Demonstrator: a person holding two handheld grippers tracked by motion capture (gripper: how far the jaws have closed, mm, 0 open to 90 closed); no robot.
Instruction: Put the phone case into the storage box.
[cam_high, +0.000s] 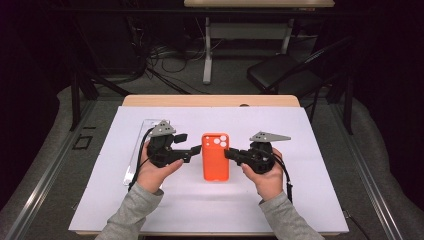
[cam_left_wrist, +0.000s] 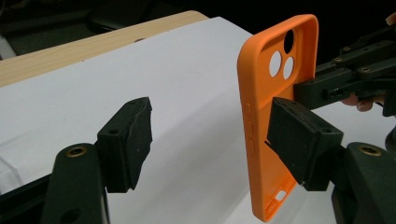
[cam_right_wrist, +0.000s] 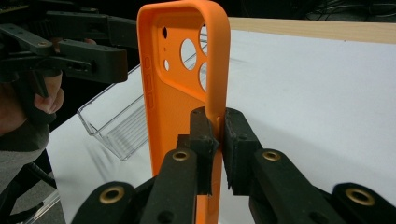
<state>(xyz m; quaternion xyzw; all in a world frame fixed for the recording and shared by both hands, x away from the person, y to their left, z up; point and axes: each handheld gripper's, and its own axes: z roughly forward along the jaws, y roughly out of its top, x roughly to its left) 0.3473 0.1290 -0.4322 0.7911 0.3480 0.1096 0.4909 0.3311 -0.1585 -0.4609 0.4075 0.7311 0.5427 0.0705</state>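
Right gripper view: right claw (cam_right_wrist: 215, 140) clamped on one long edge of orange phone case (cam_right_wrist: 187, 88), pads pinching the wall from both sides, case standing on edge between the two claws. Left claw (cam_left_wrist: 210, 144) spread wide, one pad (cam_left_wrist: 299, 140) touching the case's outer side by the button bumps, the other pad (cam_left_wrist: 128, 137) well apart over bare white tabletop (cam_left_wrist: 187, 70). Step in hand, by judgement: a handover or two-claw hold, half made. Next move calls for closing the left claw on the near edge without twisting the case. Clear plastic tray (cam_right_wrist: 116, 123) beyond the case, behind the left claw. No brand, label or writing readable anywhere.
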